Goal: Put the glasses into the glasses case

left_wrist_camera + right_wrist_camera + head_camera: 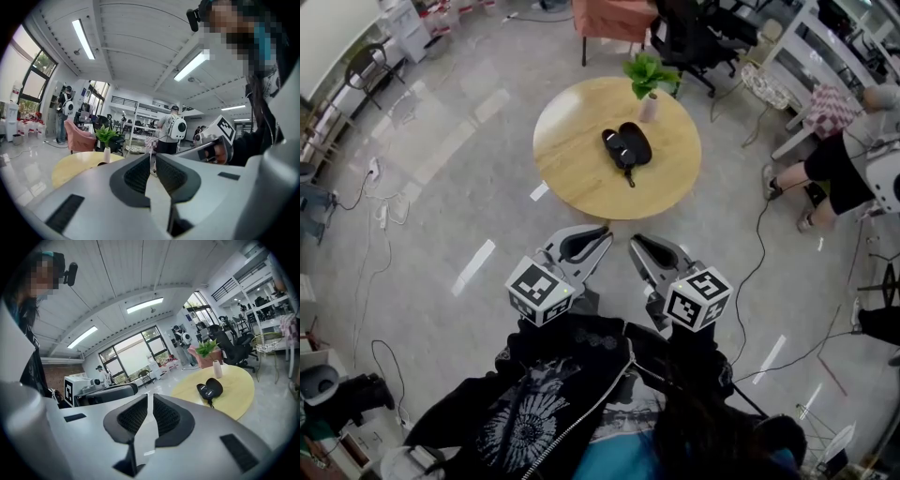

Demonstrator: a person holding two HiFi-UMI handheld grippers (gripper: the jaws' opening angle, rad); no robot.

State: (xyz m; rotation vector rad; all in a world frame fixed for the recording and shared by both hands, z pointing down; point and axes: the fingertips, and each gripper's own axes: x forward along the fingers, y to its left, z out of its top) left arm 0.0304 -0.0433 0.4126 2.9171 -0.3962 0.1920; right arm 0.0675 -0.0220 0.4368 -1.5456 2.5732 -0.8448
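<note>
Both pressed together, empty: left gripper (602, 236), right gripper (636, 244). Glasses (616, 147) at open case (637, 142), upper centre: likely light, fragile; hold the bridge.

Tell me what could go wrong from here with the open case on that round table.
The vase stands close behind the glasses case, so a reach could tip it. The left gripper and right gripper are shut and empty; arriving so might shove the case. A cable lies on the floor beside the table, a possible trip.
</note>
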